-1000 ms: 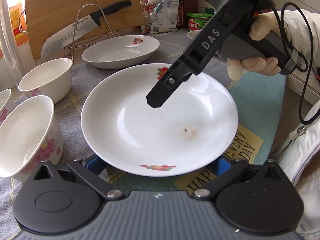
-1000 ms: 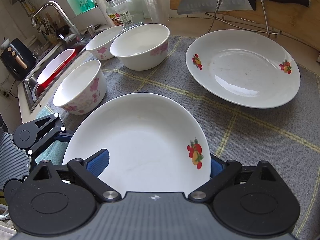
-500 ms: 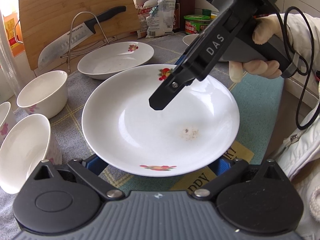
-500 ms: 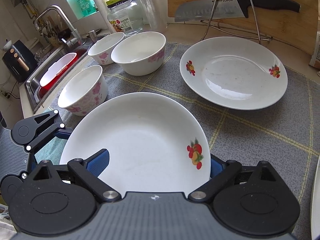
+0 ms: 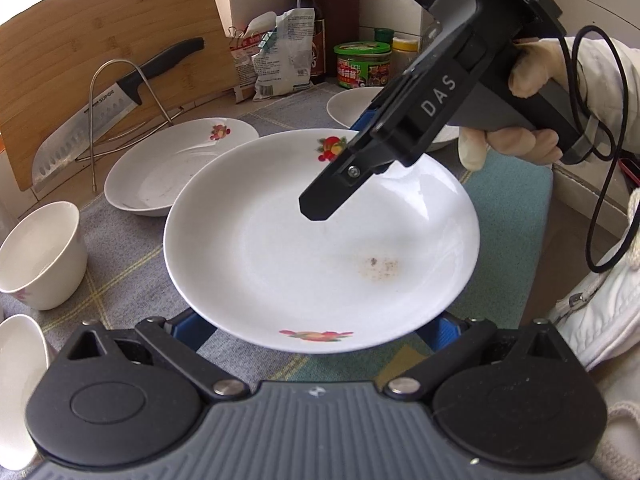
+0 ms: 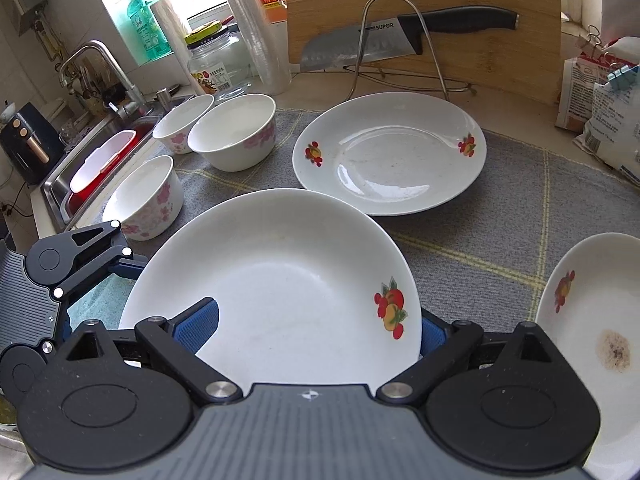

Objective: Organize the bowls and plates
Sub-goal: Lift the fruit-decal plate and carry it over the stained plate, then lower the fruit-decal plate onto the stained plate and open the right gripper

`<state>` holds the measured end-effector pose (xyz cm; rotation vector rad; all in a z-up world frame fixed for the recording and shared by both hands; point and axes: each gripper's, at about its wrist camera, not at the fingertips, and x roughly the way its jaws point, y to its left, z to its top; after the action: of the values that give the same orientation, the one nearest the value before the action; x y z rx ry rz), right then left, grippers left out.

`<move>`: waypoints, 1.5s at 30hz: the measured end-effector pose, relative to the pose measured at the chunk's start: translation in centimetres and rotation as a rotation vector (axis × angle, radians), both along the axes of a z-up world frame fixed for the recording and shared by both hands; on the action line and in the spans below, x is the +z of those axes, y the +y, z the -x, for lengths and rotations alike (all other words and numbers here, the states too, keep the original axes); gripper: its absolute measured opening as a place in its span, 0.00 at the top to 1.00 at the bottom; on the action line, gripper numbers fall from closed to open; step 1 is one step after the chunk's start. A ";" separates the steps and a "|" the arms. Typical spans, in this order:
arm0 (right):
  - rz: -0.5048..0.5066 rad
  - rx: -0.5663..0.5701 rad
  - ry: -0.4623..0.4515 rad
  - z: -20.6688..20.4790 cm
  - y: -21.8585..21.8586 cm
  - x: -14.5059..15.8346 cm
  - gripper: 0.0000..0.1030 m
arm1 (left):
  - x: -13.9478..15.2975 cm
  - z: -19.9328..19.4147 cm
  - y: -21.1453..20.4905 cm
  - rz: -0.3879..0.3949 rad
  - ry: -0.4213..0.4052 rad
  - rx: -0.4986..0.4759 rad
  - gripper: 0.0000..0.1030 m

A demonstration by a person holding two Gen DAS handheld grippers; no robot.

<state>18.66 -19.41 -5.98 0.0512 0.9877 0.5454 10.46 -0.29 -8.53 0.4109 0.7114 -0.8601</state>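
Both grippers hold one white fruit-print plate (image 5: 320, 240), also in the right wrist view (image 6: 280, 280), lifted above the grey mat. My left gripper (image 5: 316, 332) is shut on its near rim; my right gripper (image 6: 316, 332) is shut on the opposite rim and shows in the left wrist view (image 5: 360, 152). A second plate (image 6: 388, 152) lies on the mat behind; it also shows in the left wrist view (image 5: 176, 164). A third, stained plate (image 6: 596, 320) lies at the right. Three white floral bowls (image 6: 232, 136) stand at the left.
A knife on a wire rack (image 6: 380, 40) leans on a bamboo cutting board (image 6: 460, 12) at the back. A sink (image 6: 92, 160) lies left of the mat. Bags (image 6: 604, 120), jars and bottles (image 5: 362, 64) line the back edge.
The held plate has been carried right and up with both grippers. The bowls have slid toward the left edge of view, and the stained plate has come into sight at the right.
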 end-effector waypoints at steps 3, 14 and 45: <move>0.002 -0.021 -0.008 0.2 -1.6 0.3 0.03 | 0.2 -0.4 -1.4 0.001 -0.007 -0.021 0.01; 0.013 -0.121 -0.041 0.5 -7.4 1.1 0.03 | 1.0 -1.6 -7.6 0.012 -0.015 -0.109 0.01; -0.021 -0.273 -0.052 -0.8 -19.5 -0.9 0.03 | -0.6 -6.0 -18.7 -0.019 0.007 -0.191 0.01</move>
<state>19.49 -38.94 -6.92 0.1870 0.9069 0.3046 16.44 -18.95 -9.11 0.4990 0.6949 -1.0361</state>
